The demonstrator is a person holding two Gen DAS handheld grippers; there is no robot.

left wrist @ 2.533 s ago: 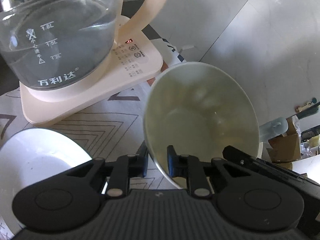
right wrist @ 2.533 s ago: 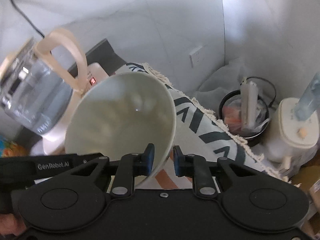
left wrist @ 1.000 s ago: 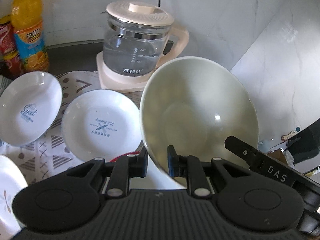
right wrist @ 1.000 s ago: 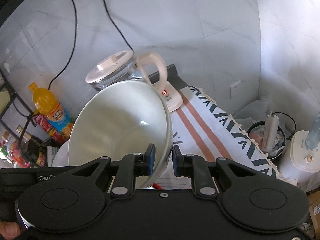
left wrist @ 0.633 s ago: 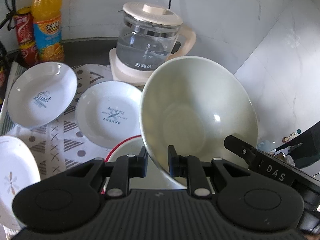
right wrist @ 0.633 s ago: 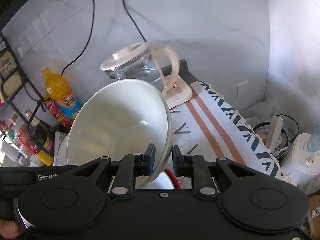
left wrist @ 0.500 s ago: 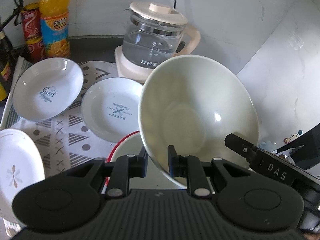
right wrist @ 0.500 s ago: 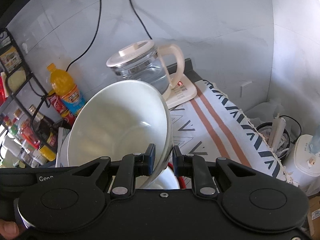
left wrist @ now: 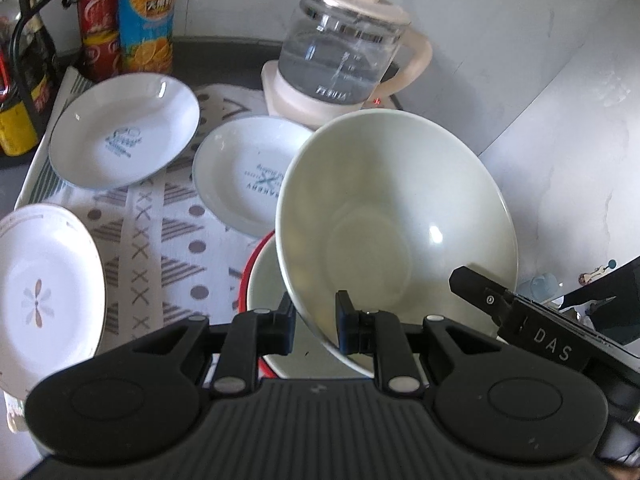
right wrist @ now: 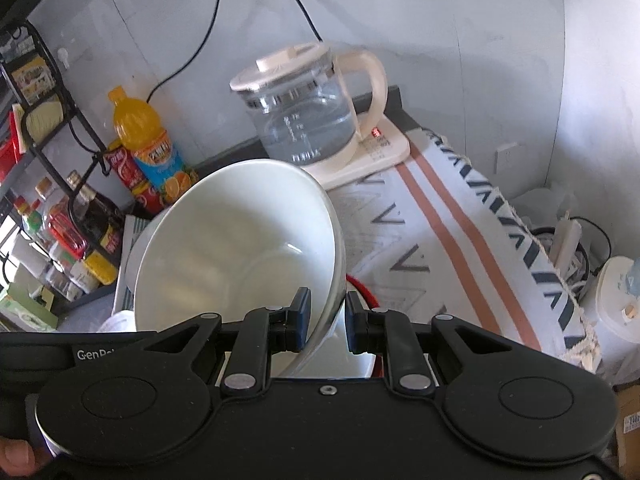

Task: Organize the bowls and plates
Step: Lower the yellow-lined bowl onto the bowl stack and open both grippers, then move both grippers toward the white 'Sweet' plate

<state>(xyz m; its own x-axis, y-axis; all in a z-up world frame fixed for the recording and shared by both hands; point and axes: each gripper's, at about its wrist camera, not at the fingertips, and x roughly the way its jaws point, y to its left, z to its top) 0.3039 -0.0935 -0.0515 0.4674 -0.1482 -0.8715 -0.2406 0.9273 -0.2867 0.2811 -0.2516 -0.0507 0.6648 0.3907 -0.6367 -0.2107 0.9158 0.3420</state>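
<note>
A large pale green bowl (left wrist: 396,216) is held tilted in the air by both grippers. My left gripper (left wrist: 314,322) is shut on its near rim; my right gripper (right wrist: 326,316) is shut on the opposite rim of the same bowl (right wrist: 240,240). Below it a red-rimmed bowl (left wrist: 262,276) stands on the patterned cloth, mostly hidden; its red rim also shows in the right wrist view (right wrist: 362,286). Three white plates lie on the cloth: one with blue print at the back left (left wrist: 124,142), one in the middle (left wrist: 244,172), one with a flower at the left edge (left wrist: 44,292).
A glass kettle (left wrist: 344,60) on a cream base stands at the back, also in the right wrist view (right wrist: 308,116). An orange juice bottle (left wrist: 146,20), red cans (left wrist: 98,20) and a wire rack of bottles (right wrist: 48,200) line the back left. The striped cloth's right edge (right wrist: 532,248) drops to floor clutter.
Both grippers have carried the pale green bowl back from the kettle and to the left. More plates and the red-rimmed bowl have come into view beneath it.
</note>
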